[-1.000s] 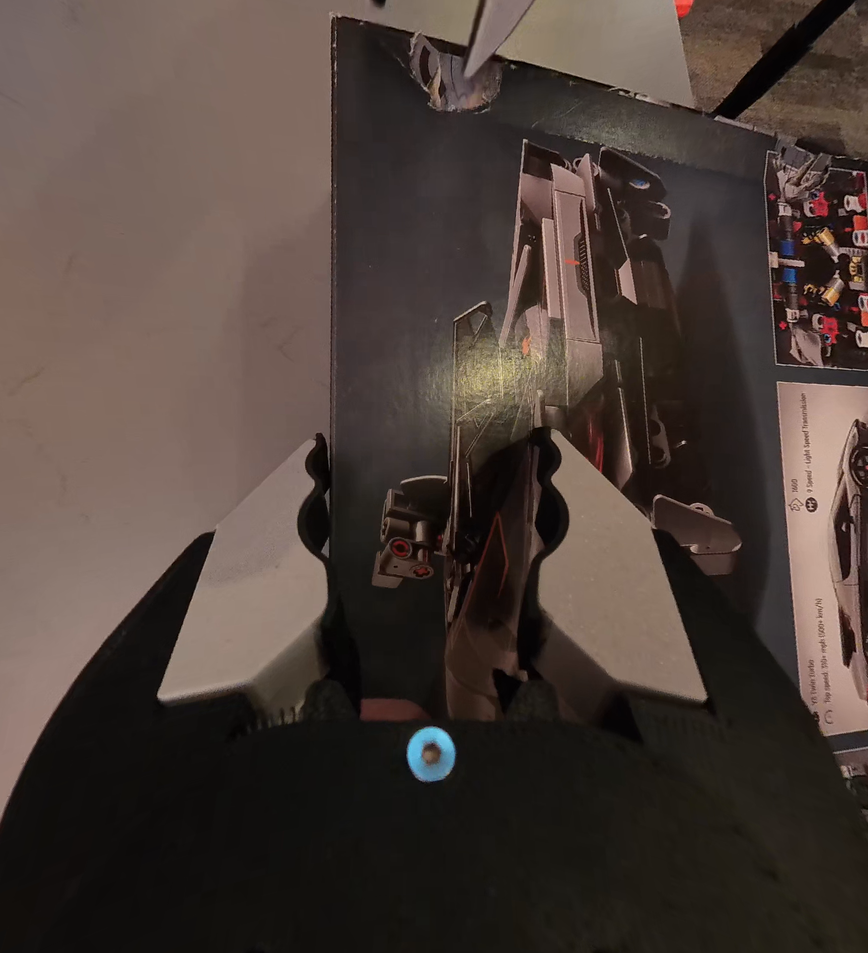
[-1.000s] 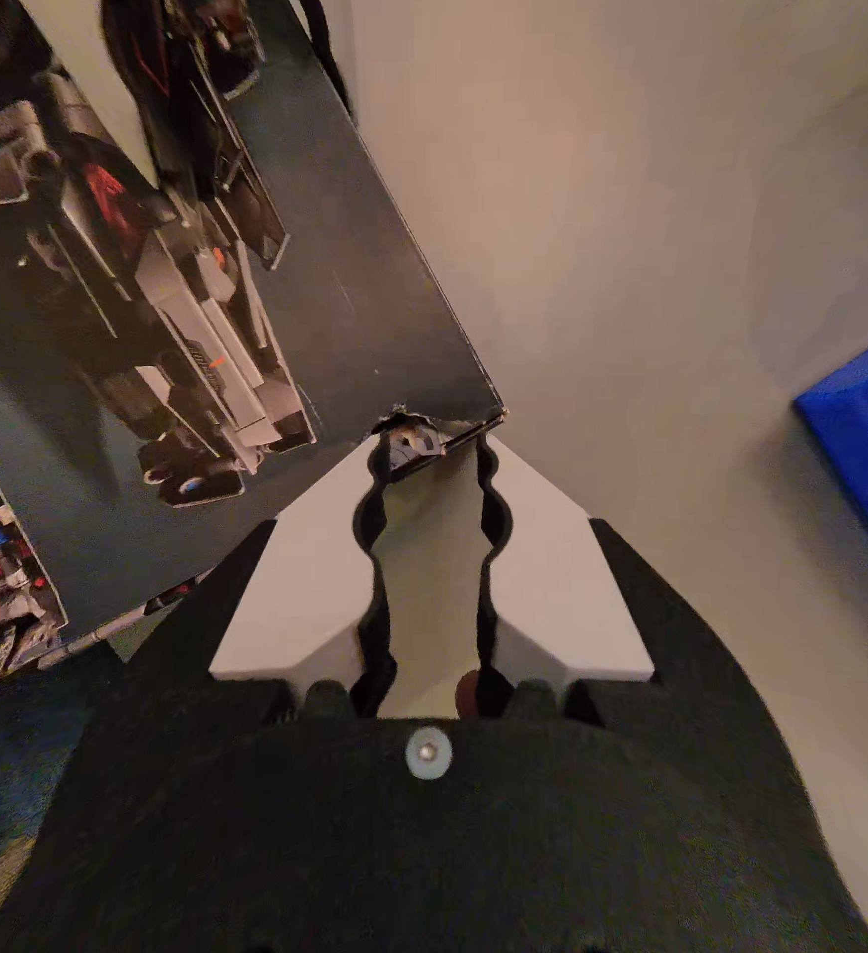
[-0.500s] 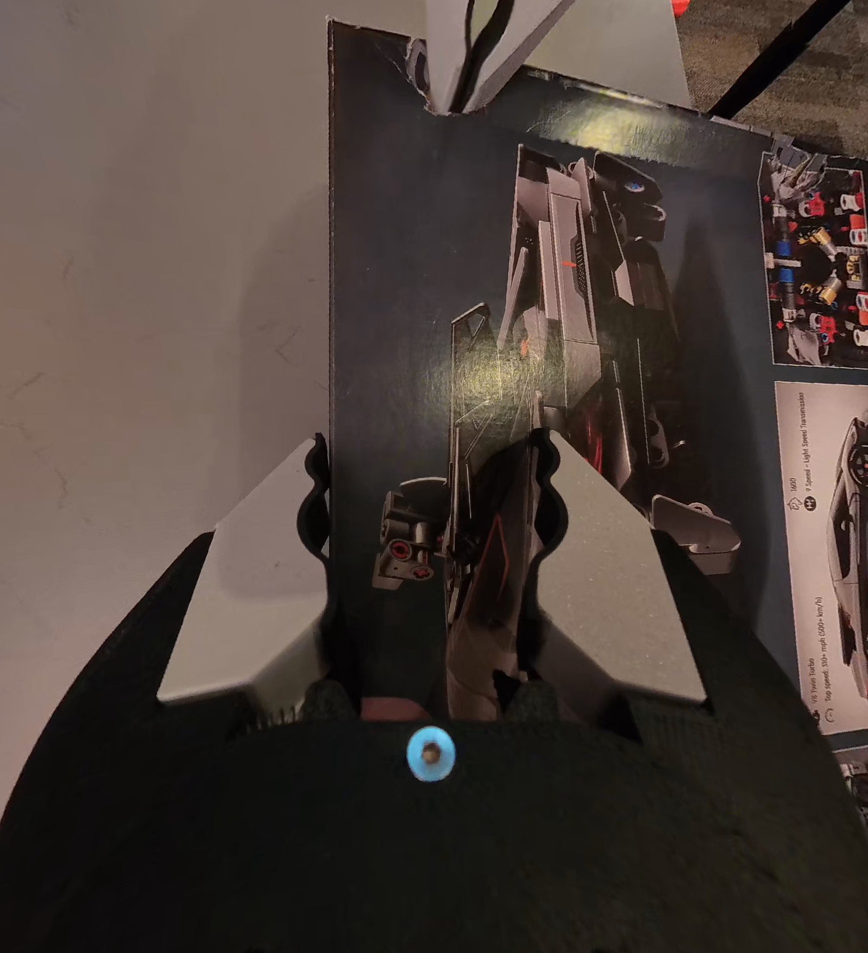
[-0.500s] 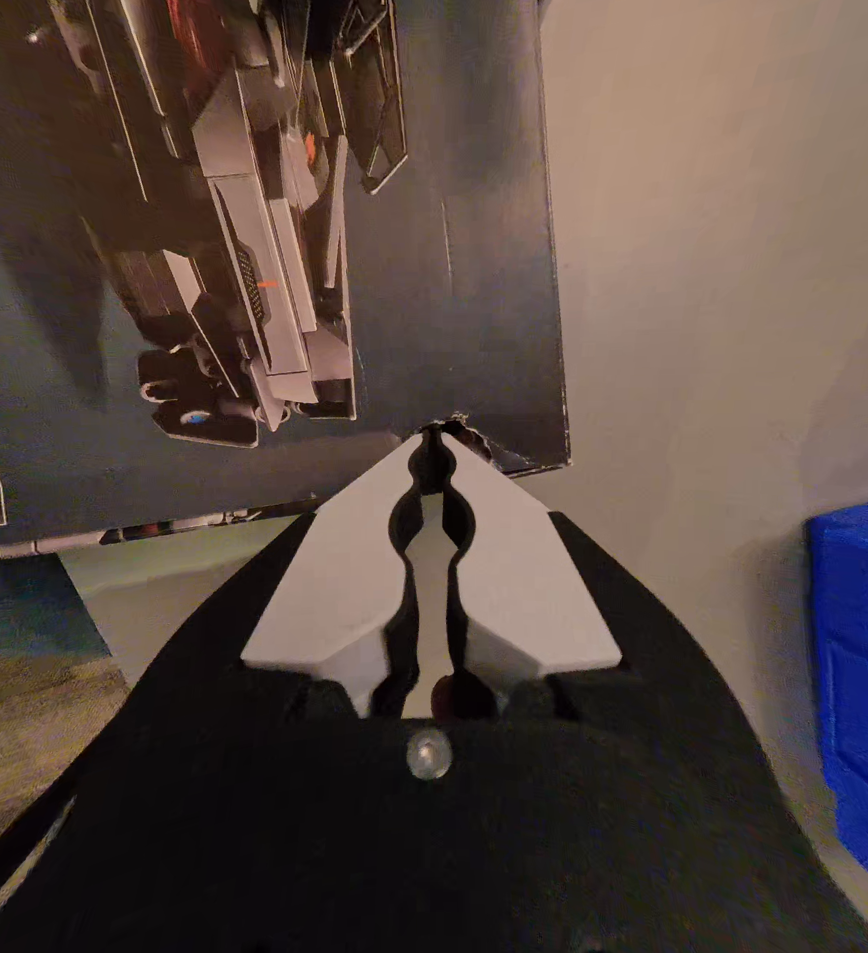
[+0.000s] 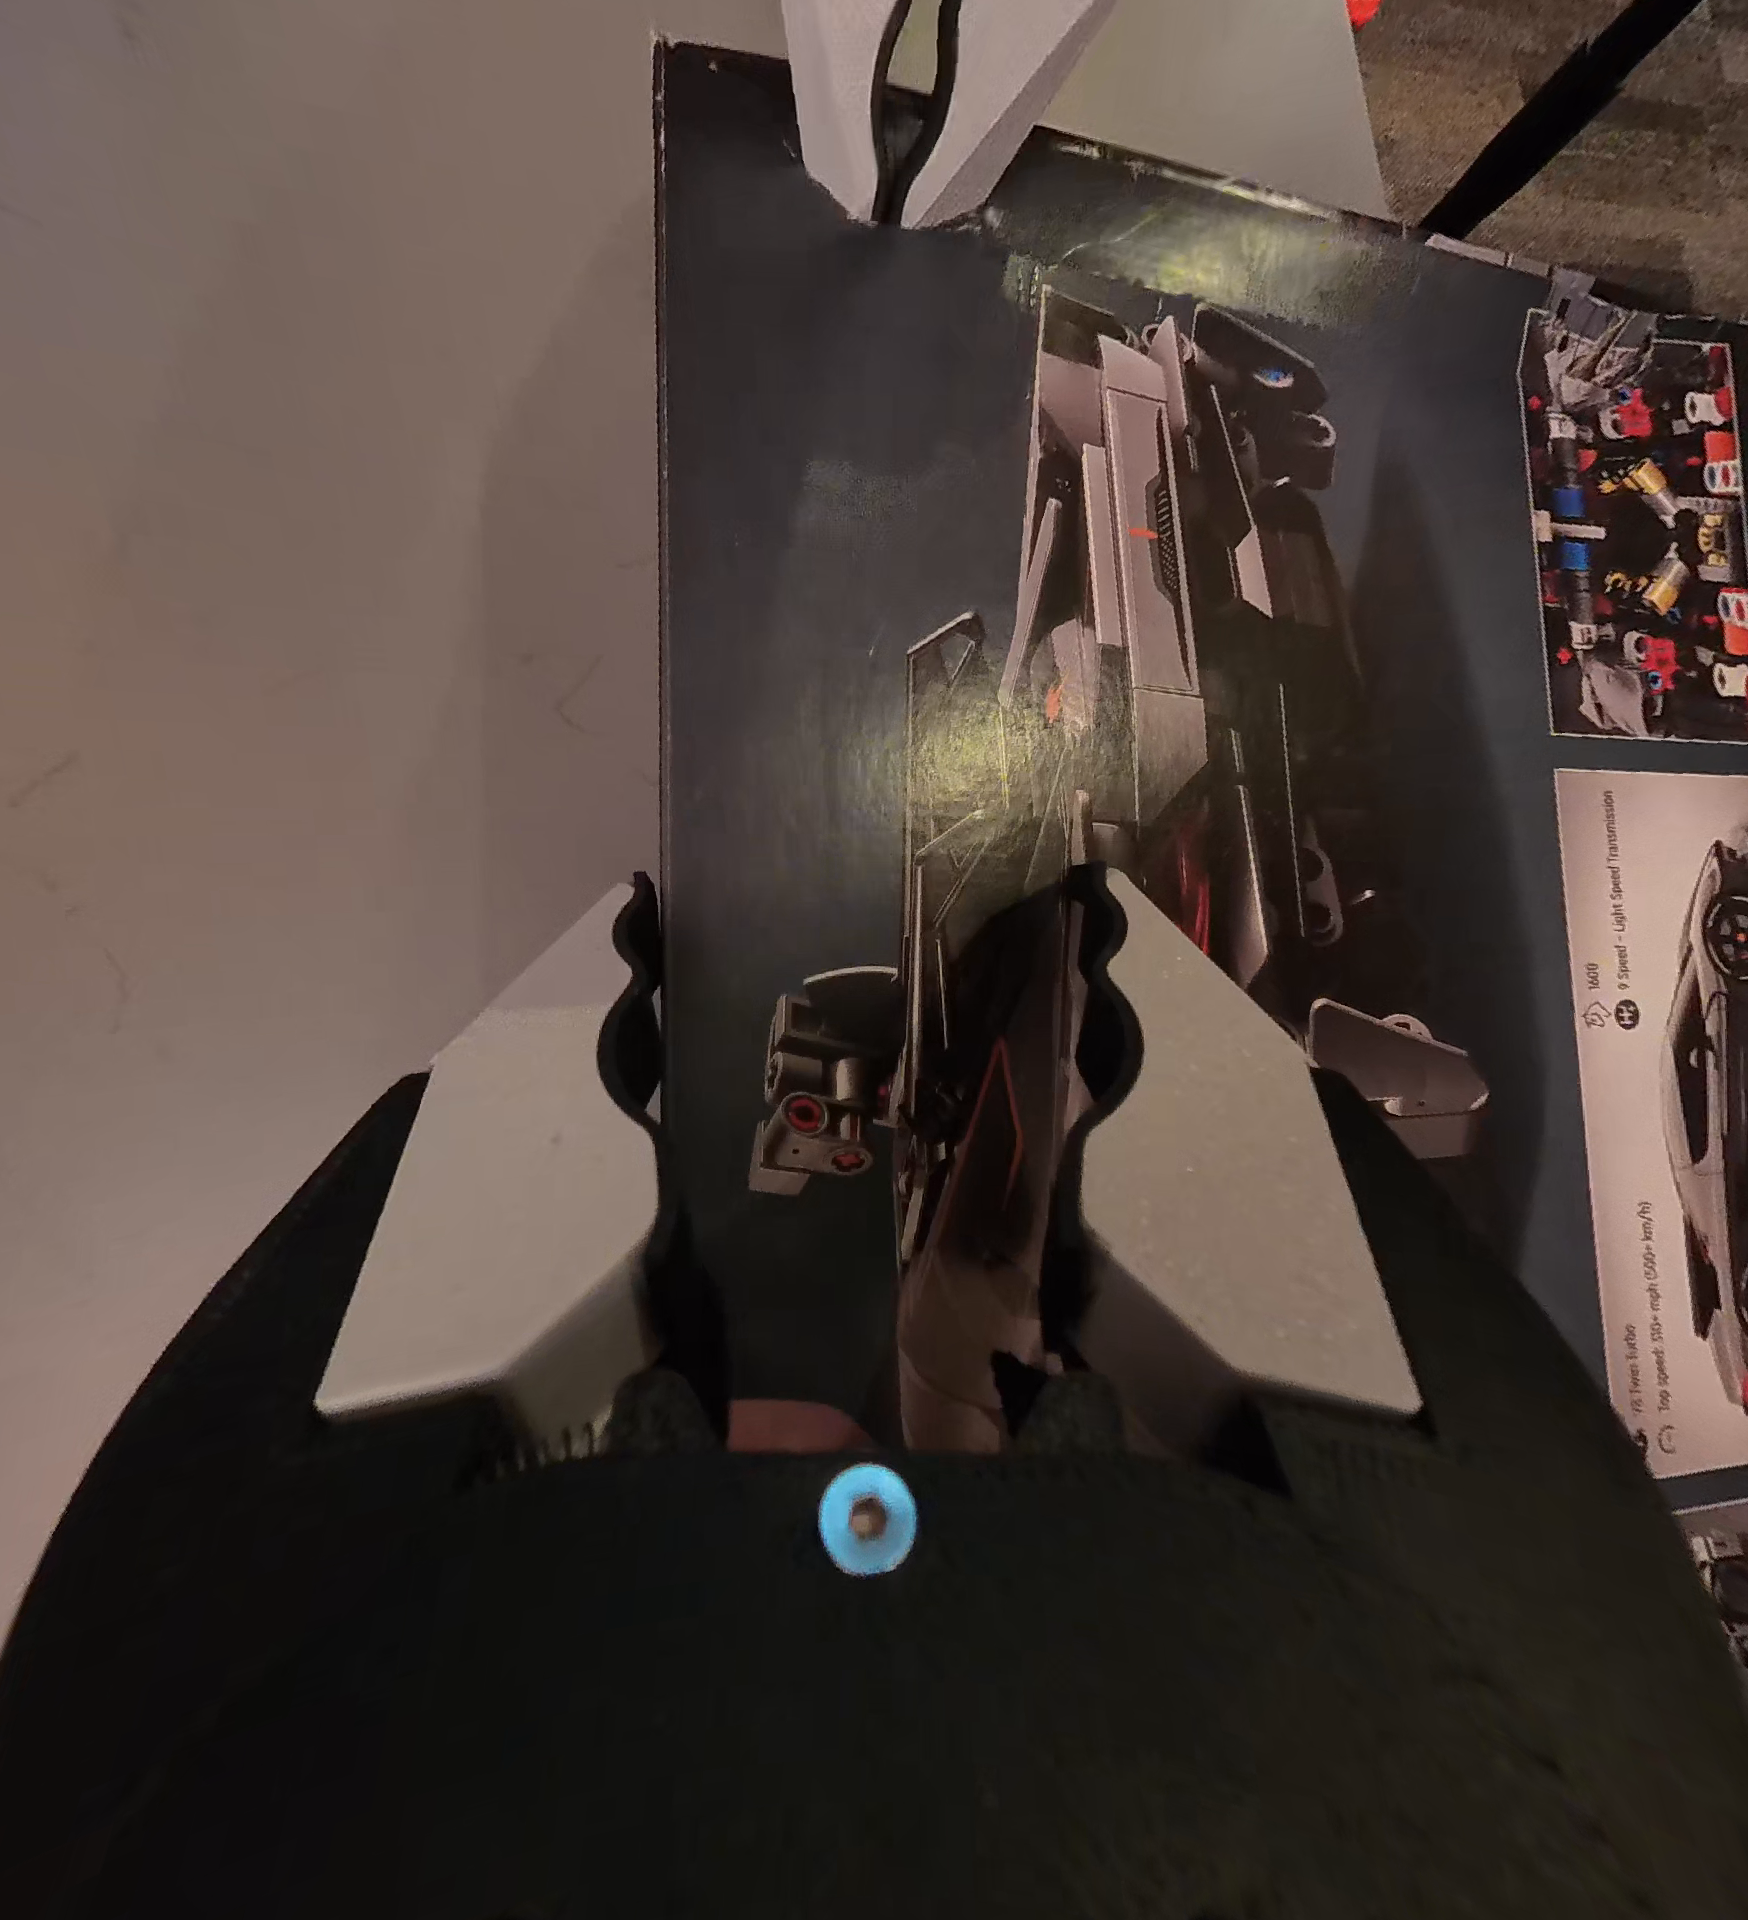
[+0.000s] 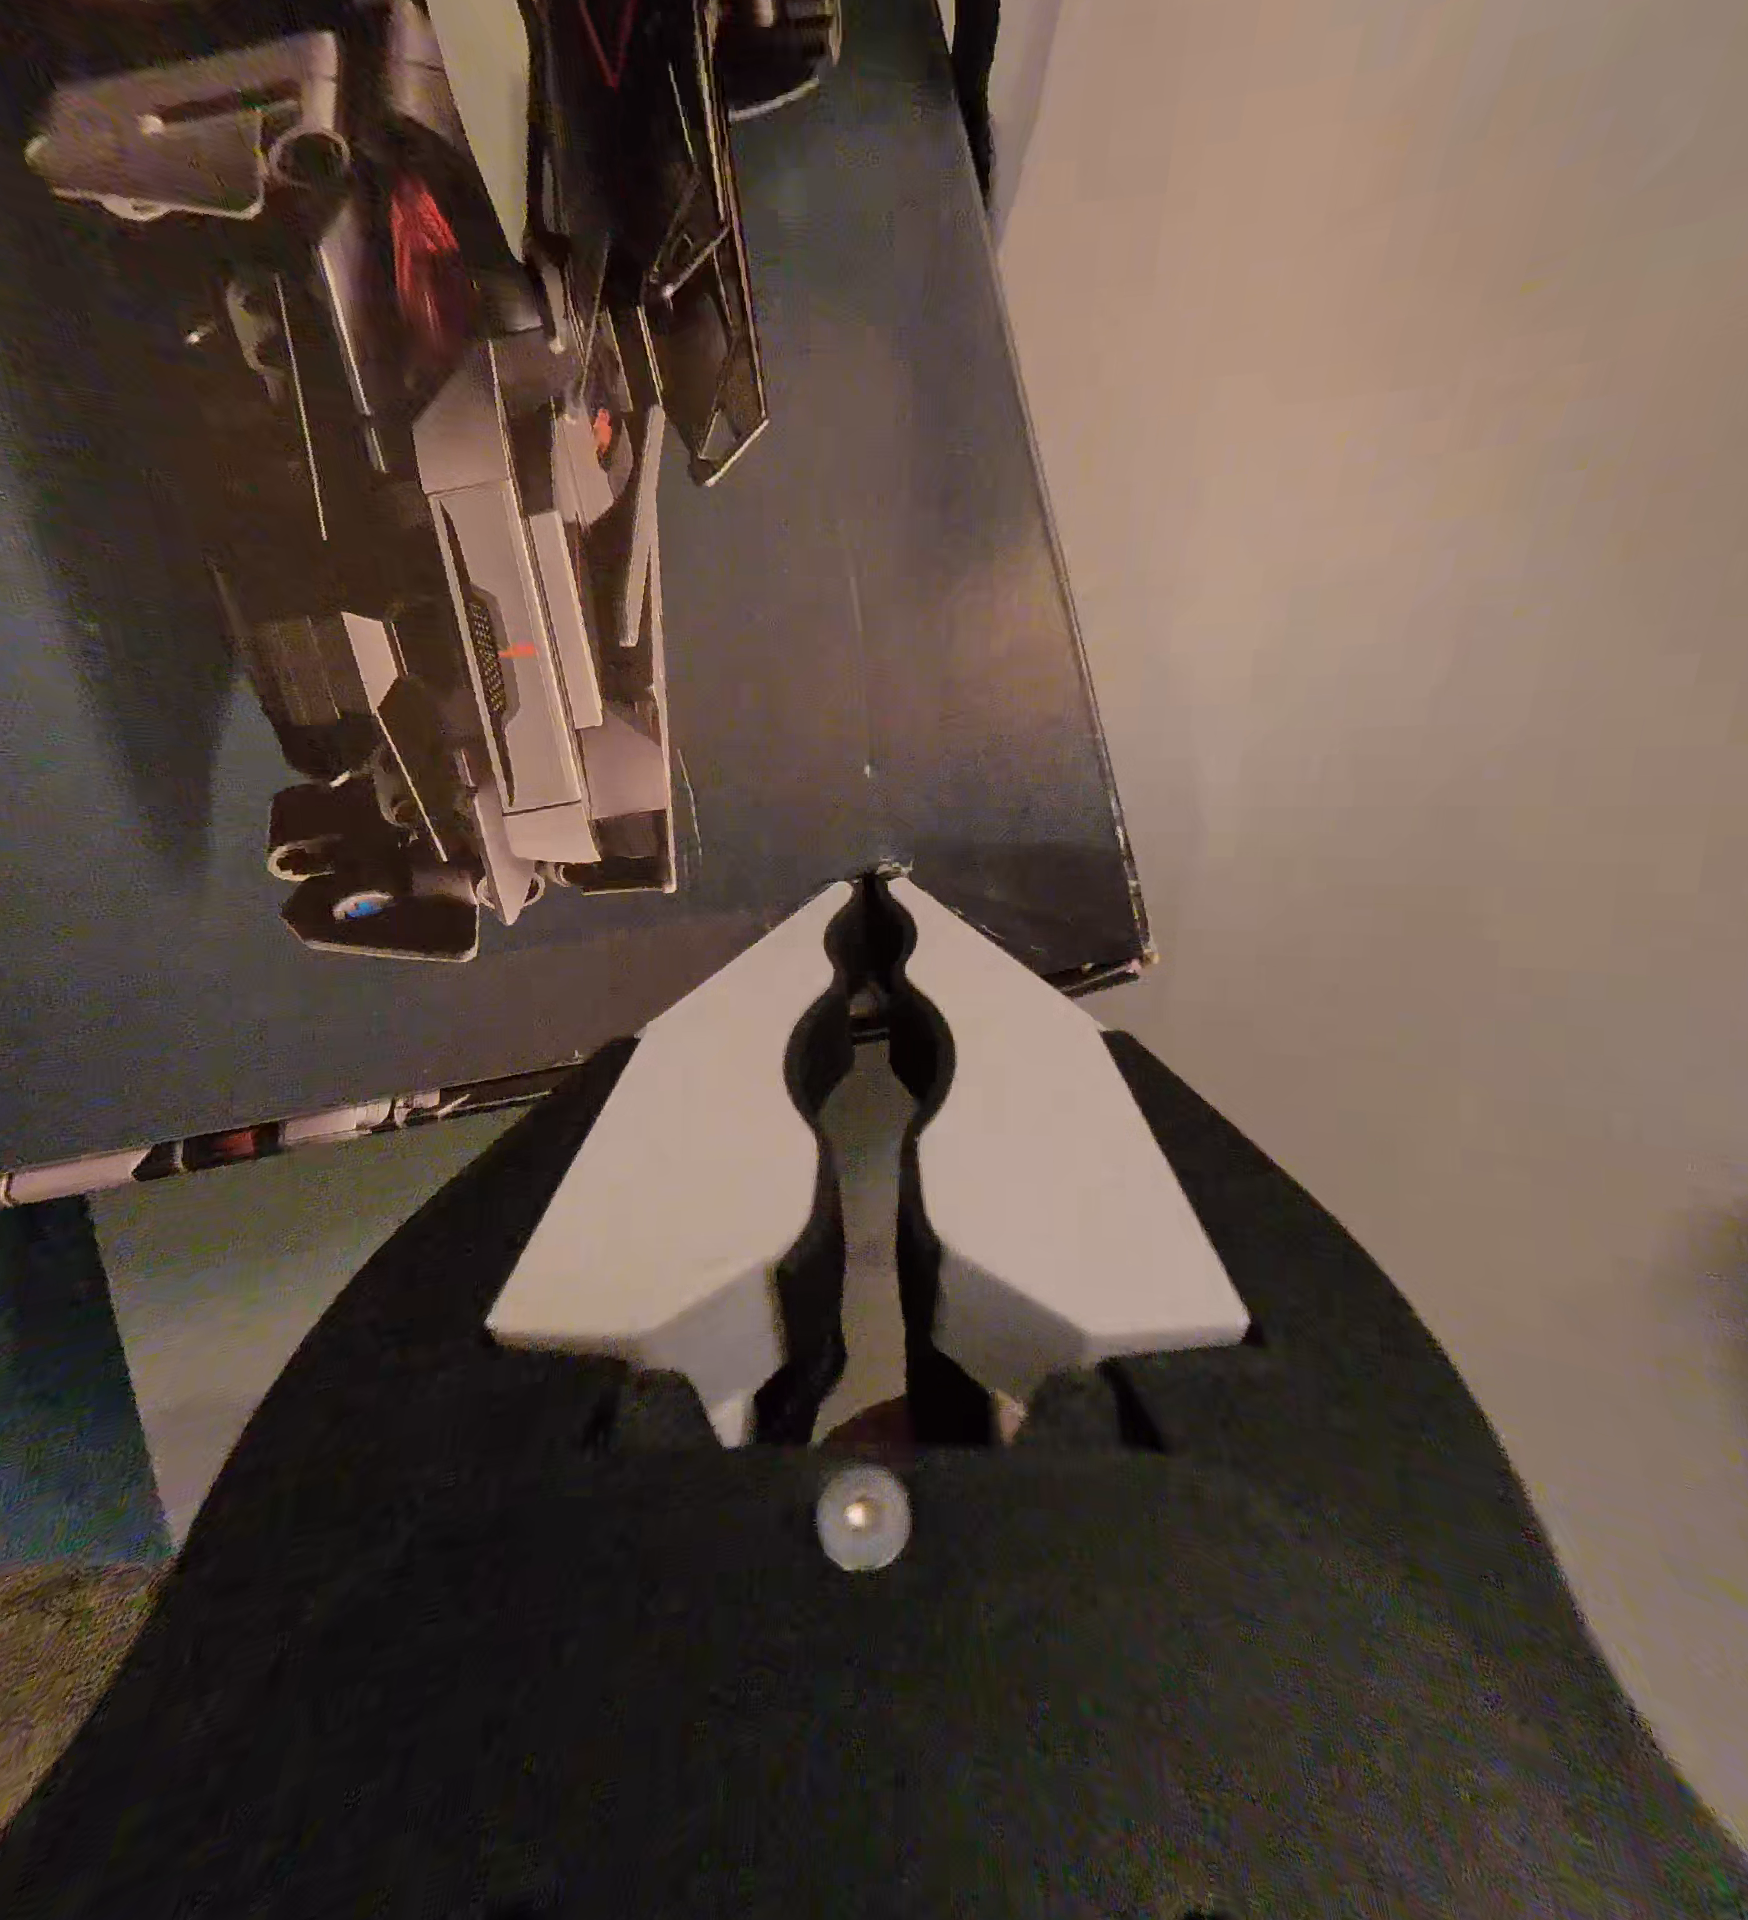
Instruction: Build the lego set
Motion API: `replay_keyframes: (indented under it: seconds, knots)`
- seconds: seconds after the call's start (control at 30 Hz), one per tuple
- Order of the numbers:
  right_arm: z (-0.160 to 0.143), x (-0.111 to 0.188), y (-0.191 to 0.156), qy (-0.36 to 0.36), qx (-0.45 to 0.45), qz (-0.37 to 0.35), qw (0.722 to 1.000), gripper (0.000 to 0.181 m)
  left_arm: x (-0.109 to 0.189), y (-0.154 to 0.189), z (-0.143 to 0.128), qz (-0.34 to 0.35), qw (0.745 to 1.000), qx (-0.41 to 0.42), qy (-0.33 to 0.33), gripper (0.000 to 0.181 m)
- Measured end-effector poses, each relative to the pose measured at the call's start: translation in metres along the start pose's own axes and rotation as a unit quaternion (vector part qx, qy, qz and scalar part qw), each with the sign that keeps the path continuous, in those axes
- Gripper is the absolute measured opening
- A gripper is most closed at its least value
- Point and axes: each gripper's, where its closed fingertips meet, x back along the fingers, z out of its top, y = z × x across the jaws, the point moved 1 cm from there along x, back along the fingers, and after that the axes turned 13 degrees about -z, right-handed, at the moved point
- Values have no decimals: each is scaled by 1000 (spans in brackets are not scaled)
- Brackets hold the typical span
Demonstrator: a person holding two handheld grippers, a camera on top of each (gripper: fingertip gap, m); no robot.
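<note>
My right gripper (image 6: 868,883) has gone from spread to pressed together, pinching the torn tab at the far edge of the lego box (image 5: 818,582); my left gripper (image 5: 865,904) stays spread, straddling its near corner, so opening can begin

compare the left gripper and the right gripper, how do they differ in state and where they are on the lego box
The left gripper has its jaws wide apart, straddling the side edge of the lego box. The right gripper has its tips closed at the box's end edge near a corner, possibly pinching a torn spot. Both have grey fingers with wavy black pads.
</note>
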Motion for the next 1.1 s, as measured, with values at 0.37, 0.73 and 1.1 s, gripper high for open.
replay_keyframes:
  seconds: [0.37, 0.73, 1.1]
  knots:
    - [13, 6, -2, 144, -104, 27, 984, 0, -6, 2, 5, -9, 1000, 1, -2, 85]
    - [15, 7, -2, 173, -129, 15, 976, 0, -6, 3, 5, -13, 1000, 3, -4, 86]
    - [-10, 2, -2, -169, 130, -17, 977, 0, -7, 2, 3, -4, 1000, -7, -12, 85]
